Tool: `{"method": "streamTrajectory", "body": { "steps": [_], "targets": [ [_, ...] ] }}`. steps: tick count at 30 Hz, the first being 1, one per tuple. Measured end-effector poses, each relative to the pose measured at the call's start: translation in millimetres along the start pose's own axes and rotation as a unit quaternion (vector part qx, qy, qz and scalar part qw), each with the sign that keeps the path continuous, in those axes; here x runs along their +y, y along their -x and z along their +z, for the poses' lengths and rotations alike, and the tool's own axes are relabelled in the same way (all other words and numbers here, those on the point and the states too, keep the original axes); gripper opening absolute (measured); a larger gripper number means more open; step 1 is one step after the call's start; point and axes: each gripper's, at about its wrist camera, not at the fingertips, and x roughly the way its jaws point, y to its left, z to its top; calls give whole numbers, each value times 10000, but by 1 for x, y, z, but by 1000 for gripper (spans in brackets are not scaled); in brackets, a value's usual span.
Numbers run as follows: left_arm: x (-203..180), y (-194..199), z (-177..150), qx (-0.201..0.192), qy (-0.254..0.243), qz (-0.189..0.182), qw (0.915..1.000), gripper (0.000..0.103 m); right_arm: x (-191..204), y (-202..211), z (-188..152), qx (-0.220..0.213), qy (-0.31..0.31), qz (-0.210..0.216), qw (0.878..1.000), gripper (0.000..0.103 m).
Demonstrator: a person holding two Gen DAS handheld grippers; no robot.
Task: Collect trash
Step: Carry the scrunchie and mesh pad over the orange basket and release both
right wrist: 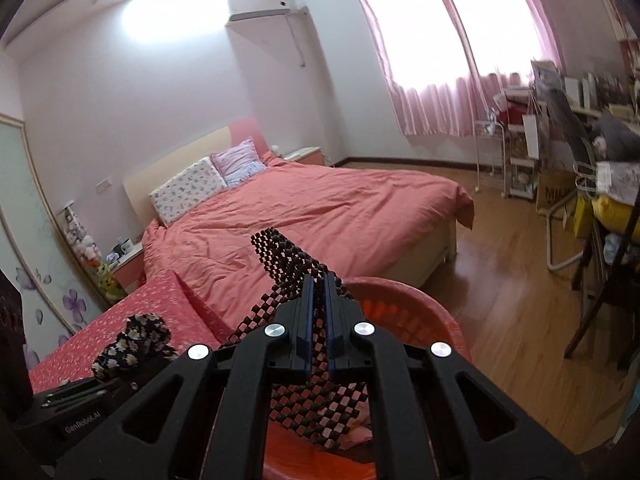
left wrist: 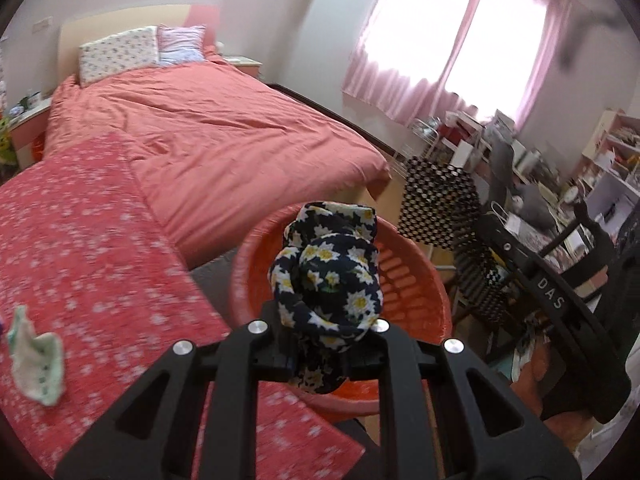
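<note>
We've got both tongs loaded over the orange basket (left wrist: 400, 276). Left tongs (left wrist: 320, 340) are pinching a bunched navy daisy-print cloth (left wrist: 328, 276), held above the basket's open mouth. Right tongs (right wrist: 319, 320) are pressed together on a black-and-white checkered cloth (right wrist: 292, 264), which drapes above and below the blue pads (right wrist: 307, 312) over the basket rim (right wrist: 420, 300); in the left view that cloth hangs just beyond the basket. Around us: a red flowered blanket (left wrist: 80, 240) to the left with a crumpled pale green cloth (left wrist: 38, 360) lying on it, apart from the basket; a big bed with a coral duvet (right wrist: 320, 208) and two pillows (right wrist: 188, 188) behind; pink curtains (right wrist: 432, 80) over a bright window; an air conditioner (right wrist: 260, 8) on the wall; a cluttered table (right wrist: 580, 112) and shelves at right. Floor between bed and table is bare wood. Readable text: "DAS" on the right tool's arm in the left view, "GenRobot.AI" on the left tool's body in the right view.
</note>
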Motion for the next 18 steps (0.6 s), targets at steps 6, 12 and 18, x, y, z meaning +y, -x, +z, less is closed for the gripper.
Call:
{"method": "streamTrajectory", "body": {
  "steps": [6, 12, 18],
  "targets": [
    [-10, -45, 1, 350, 19, -70, 9994, 30, -16, -17, -5, 247, -196, 66, 9995, 5],
    [5, -63, -9, 545, 158, 88, 9984, 52, -25, -28, -11, 533, -318, 99, 9980, 19],
    [23, -54, -12, 508, 247, 378, 9977, 63, -22, -25, -17, 624, -263, 35, 9977, 32]
  ]
}}
